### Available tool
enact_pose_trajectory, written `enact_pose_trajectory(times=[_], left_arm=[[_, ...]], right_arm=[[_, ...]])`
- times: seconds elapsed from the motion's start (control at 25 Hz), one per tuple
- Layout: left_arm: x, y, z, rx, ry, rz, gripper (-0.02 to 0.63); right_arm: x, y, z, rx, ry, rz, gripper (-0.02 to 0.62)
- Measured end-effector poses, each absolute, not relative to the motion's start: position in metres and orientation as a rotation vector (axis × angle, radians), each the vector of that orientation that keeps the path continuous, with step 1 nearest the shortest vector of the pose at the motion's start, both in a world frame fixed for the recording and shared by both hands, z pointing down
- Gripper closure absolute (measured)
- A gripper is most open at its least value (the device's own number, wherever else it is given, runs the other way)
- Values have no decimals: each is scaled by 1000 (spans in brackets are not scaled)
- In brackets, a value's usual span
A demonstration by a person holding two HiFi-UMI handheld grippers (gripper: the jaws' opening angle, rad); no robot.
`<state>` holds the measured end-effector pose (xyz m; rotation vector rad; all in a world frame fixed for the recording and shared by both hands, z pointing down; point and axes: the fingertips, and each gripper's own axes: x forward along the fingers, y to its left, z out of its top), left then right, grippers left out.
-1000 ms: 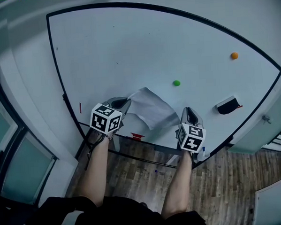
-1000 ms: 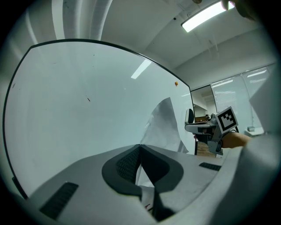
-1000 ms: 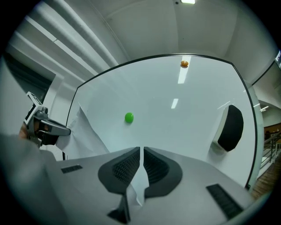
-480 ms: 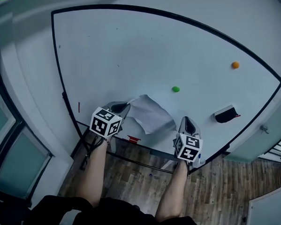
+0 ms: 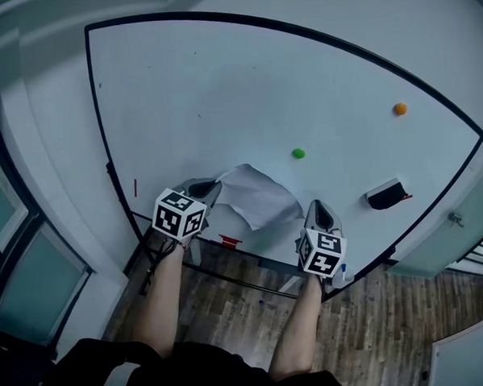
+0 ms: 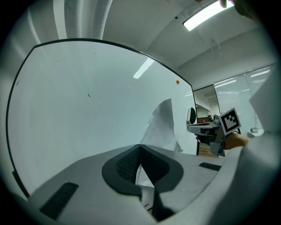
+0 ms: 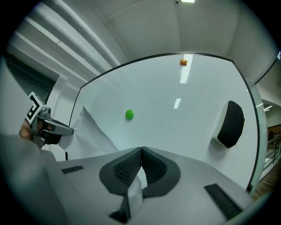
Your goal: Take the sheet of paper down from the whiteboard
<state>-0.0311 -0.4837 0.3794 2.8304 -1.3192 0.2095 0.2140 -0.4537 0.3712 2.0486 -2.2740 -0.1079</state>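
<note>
A: At the lower left of the whiteboard (image 5: 220, 84): sheet of paper (image 5: 258, 197), bowed away from the surface and caught at two corners. Step in hand?

B: Grip stage, by the look of it. Left tool (image 5: 213, 184) pressed shut on the sheet's upper left corner. Right tool (image 5: 317, 208) pinched together on the lower right corner. White paper showing between the pads in both gripper views.

A: Anything pinning it to the board?

B: Nothing seen. Green magnet (image 5: 298, 154) just above and to the right, clear of the sheet. Orange magnet (image 5: 400, 108) and eraser (image 5: 385, 195) well apart, further right. Cannot tell about anything behind the bulge.

A: Next move, then?

B: Most likely drawing both tools back from the board together, level with each other. Best to keep the sheet slack between them rather than stretched.

A: Risks?

B: A tear if pulled apart sideways. A slip at the right corner, held by what looks like only an edge.

A: Progress?

B: Judged close to done: lifted off across the middle, not yet carried away from the board.
</note>
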Motion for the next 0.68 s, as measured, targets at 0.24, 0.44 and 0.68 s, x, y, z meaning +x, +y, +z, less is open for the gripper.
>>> enact_pose_trajectory(times=[0.24,0.44,0.68], left_arm=[[-32,-481,380,2828,-1314,213,586],[-33,-482,380,2823,-1314,217,586],[-34,-482,379,2823,-1308,221,586]], right_arm=[[214,-453,374,2055,-2266,-99,571],[213,-453,371,2054,-2271,-106,571],[209,-453,373,2050,-2264,-113,571]])
